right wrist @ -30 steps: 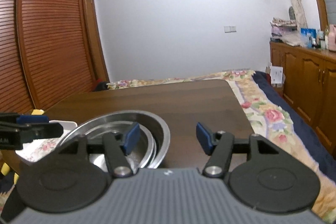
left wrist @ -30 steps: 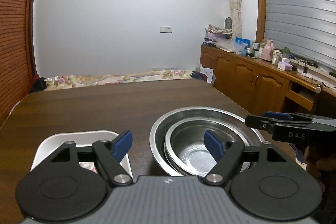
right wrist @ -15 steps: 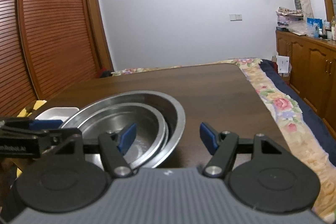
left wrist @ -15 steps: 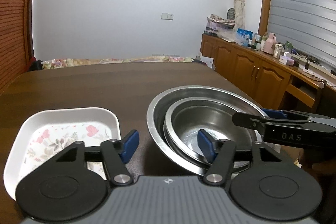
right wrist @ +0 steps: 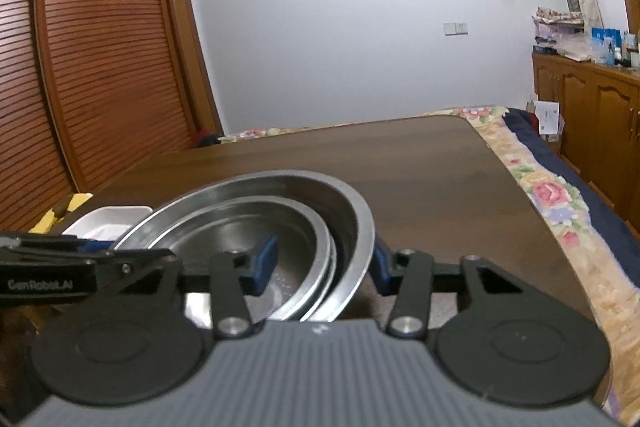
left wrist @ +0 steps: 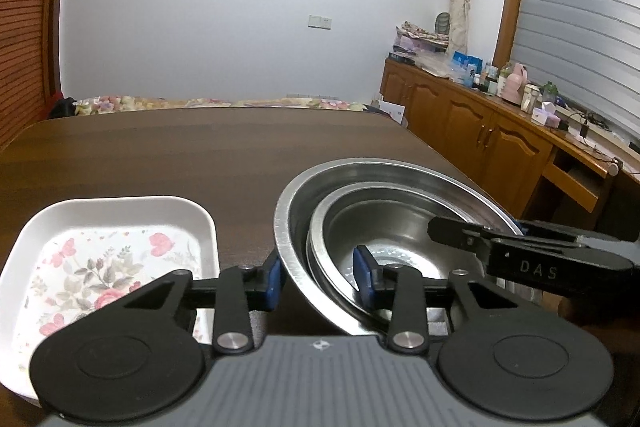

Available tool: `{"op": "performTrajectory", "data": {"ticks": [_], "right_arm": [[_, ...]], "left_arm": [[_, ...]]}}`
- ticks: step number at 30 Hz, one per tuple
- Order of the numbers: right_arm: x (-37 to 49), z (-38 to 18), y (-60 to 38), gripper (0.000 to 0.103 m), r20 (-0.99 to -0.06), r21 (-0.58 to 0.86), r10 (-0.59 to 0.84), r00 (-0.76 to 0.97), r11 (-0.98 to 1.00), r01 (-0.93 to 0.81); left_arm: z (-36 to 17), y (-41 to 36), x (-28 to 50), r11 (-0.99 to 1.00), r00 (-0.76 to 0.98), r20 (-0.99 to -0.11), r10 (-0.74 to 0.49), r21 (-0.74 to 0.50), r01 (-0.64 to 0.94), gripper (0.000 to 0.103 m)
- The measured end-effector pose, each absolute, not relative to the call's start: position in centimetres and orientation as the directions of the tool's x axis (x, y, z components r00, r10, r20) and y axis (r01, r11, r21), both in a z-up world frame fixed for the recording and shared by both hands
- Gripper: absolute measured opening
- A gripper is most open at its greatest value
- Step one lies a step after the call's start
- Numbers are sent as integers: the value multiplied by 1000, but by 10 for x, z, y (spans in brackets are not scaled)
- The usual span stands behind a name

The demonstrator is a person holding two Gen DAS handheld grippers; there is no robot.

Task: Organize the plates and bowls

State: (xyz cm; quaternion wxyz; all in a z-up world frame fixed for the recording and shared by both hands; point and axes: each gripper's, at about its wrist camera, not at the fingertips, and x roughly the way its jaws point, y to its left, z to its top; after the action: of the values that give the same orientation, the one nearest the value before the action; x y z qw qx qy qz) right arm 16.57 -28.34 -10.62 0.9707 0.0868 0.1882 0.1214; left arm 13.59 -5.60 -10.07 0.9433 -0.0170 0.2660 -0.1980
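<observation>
My left gripper point(left wrist: 318, 281) is closing across the near rims of the large steel bowl point(left wrist: 298, 211) and the smaller steel bowl point(left wrist: 400, 223) nested inside it, low centre. My right gripper point(right wrist: 324, 265) is closing across their right rims. The floral tray point(left wrist: 120, 203) sits lower left, empty, on the table point(left wrist: 220, 147).

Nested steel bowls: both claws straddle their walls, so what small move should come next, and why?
Probably finish closing, then lift together. The left claw and right claw are closing on opposite sides of the large round steel bowl, the smaller steel bowl nested inside.
</observation>
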Motion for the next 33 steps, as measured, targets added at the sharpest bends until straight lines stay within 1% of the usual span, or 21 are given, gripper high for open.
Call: {"op": "performTrajectory", "data": {"ticks": [2, 8, 9, 14, 17, 26, 33], "right_arm": [[167, -107, -283, 42, -345, 223, 274, 898, 953, -206], [167, -111, -285, 32, -343, 239, 277, 898, 950, -201], [167, -111, -285, 28, -342, 241, 277, 898, 950, -200], [164, -108, -284, 27, -341, 244, 270, 900, 951, -193], [160, -102, -286, 26, -334, 256, 271, 903, 948, -190], [137, -67, -281, 26, -296, 273, 283, 912, 940, -203], [125, -49, -275, 26, -289, 266, 308, 906, 935, -233]], "left_arm": [[-101, -55, 137, 921, 780, -494, -383, -139, 364, 38], [-102, -50, 137, 907, 771, -482, -417, -171, 384, 38], [-102, -50, 137, 905, 768, -482, -422, -179, 385, 37], [-98, -48, 132, 904, 765, -484, -425, -177, 390, 34], [-88, -46, 125, 900, 769, -472, -432, -176, 398, 34], [-37, -39, 95, 909, 796, -448, -408, -117, 401, 34], [-14, -25, 75, 899, 793, -431, -430, -127, 419, 34]]}}
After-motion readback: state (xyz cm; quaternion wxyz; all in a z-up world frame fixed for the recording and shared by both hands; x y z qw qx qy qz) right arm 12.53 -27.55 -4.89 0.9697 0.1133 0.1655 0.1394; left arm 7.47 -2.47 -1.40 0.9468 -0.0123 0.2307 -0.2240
